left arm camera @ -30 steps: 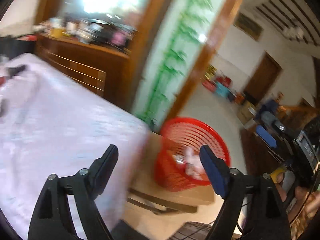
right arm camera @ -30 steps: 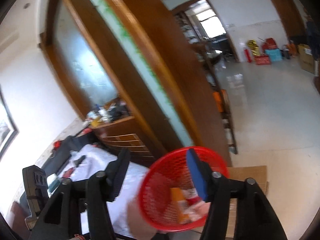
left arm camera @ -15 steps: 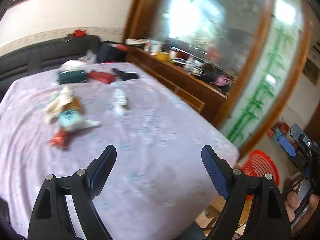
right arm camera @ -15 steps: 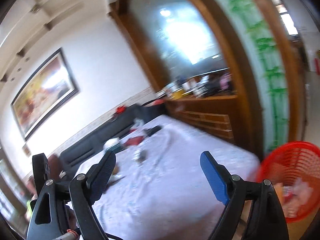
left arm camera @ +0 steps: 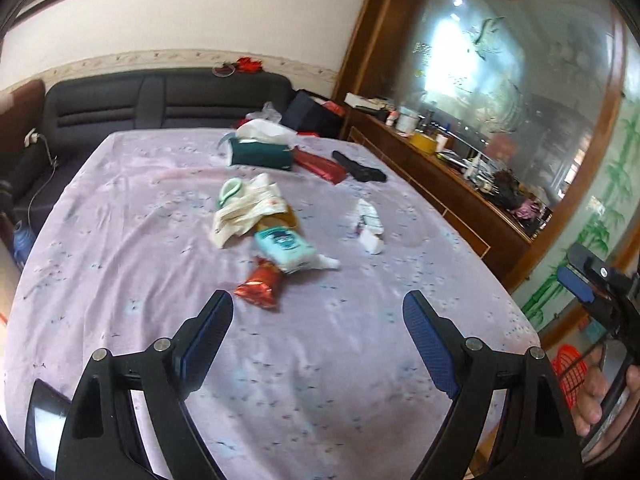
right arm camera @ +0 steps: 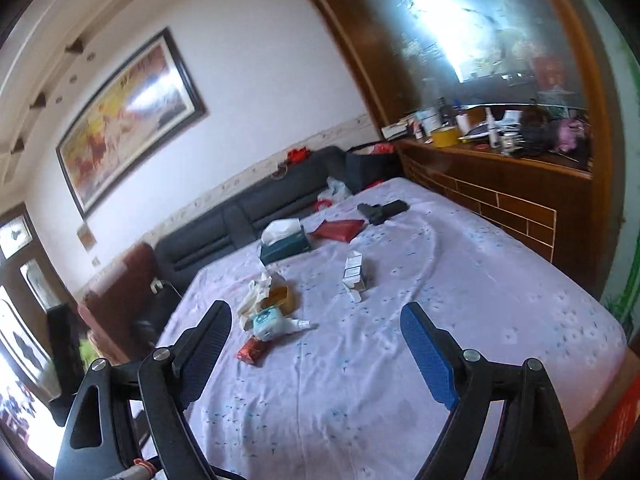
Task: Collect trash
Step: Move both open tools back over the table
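Trash lies in a loose heap mid-table on the lilac cloth (left arm camera: pixel 120 240): a red foil wrapper (left arm camera: pixel 260 285), a teal wipes pack (left arm camera: pixel 285 245), crumpled white plastic (left arm camera: pixel 246 210) and a small white carton (left arm camera: pixel 369 219). My left gripper (left arm camera: pixel 318 304) hovers open and empty just short of the wrapper. My right gripper (right arm camera: pixel 316 312) is also open and empty above the near part of the cloth, with the wrapper (right arm camera: pixel 252 350), the wipes pack (right arm camera: pixel 267 320) and the carton (right arm camera: pixel 354 270) ahead of it. The red basket (left arm camera: pixel 568 368) peeks out beyond the table's right corner.
A green tissue box (left arm camera: pixel 262 153), a red packet (left arm camera: pixel 320 165) and a black item (left arm camera: pixel 360 171) sit at the far side. Behind the table is a dark sofa (left arm camera: pixel 160 100). To its right stands a cluttered wooden sideboard (left arm camera: pixel 460 184). A hand (left arm camera: pixel 592 394) shows at the right edge.
Both views have swung from the red basket round to the table with its trash. The right gripper's jaws have spread wider. Nothing was picked up.
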Motion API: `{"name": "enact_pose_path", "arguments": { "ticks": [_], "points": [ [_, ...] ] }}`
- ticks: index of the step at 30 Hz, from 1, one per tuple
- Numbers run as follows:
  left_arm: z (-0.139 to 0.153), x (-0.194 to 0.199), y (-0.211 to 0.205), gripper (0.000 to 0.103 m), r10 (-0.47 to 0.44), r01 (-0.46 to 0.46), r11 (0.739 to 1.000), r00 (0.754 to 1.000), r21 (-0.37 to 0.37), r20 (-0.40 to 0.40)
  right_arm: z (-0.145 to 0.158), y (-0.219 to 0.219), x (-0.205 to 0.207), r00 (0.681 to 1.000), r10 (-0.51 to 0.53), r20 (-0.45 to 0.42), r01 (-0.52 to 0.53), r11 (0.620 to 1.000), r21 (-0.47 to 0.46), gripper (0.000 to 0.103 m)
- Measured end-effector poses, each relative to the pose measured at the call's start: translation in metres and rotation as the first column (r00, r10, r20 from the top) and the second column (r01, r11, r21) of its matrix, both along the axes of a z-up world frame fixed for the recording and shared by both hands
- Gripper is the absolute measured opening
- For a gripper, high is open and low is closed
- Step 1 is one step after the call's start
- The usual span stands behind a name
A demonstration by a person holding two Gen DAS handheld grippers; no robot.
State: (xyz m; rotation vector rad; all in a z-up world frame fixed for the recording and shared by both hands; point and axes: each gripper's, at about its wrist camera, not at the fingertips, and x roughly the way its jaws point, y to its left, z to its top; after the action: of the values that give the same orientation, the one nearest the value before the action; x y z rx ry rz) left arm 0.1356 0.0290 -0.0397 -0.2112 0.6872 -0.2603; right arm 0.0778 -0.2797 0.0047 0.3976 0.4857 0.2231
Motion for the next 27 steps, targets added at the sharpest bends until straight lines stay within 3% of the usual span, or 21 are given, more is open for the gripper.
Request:
{"name": "enact_pose_path", "arguments": {
  "ticks": [8,19,27],
  "points": [
    [-0.031,0.030,0.020,0.086,0.019,-0.018,1.000,0.995,0.011,-0.099,-0.016,0.023,0.071,0.994,0.043,-0.105,-0.044,0.999,-0.008,0.090],
    [-0.068,0.098,0.010,0.085,0.026,-0.011,0.998,0.973,0.067,-0.231,-0.041,0.041,0.162,0.974,0.080,-0.212,-0.094,0.994,-0.058,0.089],
    [-0.103,0.146,-0.002,0.085,0.014,0.023,0.994,0.943,0.108,-0.332,-0.091,0.043,0.242,0.941,0.070,-0.332,-0.096,0.993,-0.065,0.088]
  ]
}}
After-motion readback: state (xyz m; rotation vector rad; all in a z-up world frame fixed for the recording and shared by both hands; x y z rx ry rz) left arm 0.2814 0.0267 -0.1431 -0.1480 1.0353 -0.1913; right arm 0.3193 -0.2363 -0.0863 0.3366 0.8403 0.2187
